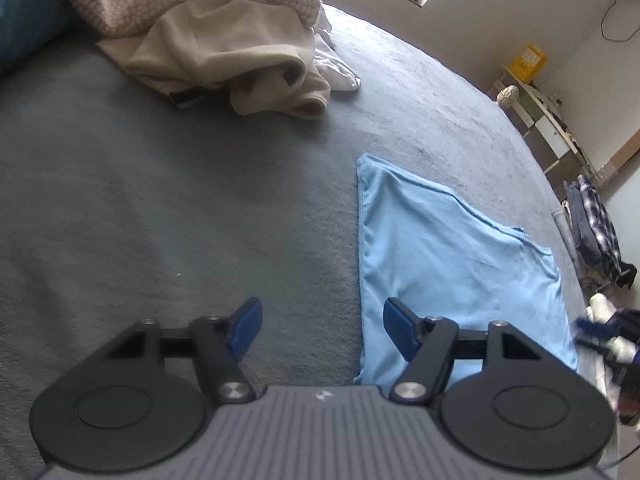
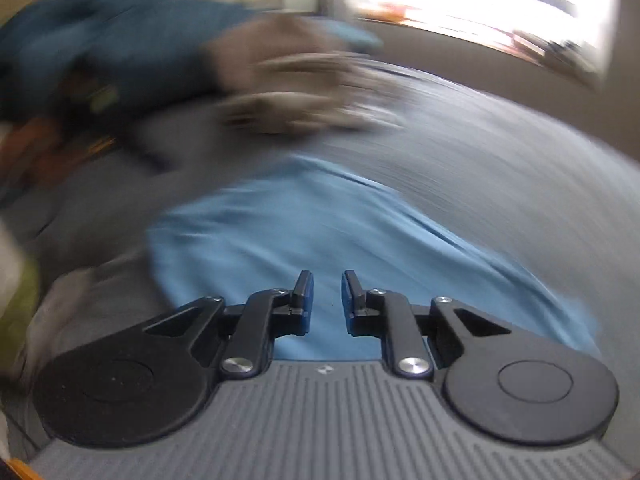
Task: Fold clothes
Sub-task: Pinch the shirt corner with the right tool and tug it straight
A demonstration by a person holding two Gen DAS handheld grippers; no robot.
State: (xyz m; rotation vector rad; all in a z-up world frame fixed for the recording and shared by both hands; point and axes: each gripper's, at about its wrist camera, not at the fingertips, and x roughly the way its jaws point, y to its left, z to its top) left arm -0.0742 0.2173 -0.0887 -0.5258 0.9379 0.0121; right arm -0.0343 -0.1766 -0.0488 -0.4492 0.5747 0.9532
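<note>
Where daylight falls, grey bedspread [image 1: 180, 208] (sunlit room)

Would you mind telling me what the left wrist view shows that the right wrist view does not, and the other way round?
Only the left wrist view shows the open left gripper, a shelf by the wall and dark clothes past the bed's edge. Only the right wrist view, badly blurred, shows the right gripper, jaws slightly apart with nothing between them. Both share the light blue garment, the grey bed cover and the beige clothes pile.
</note>
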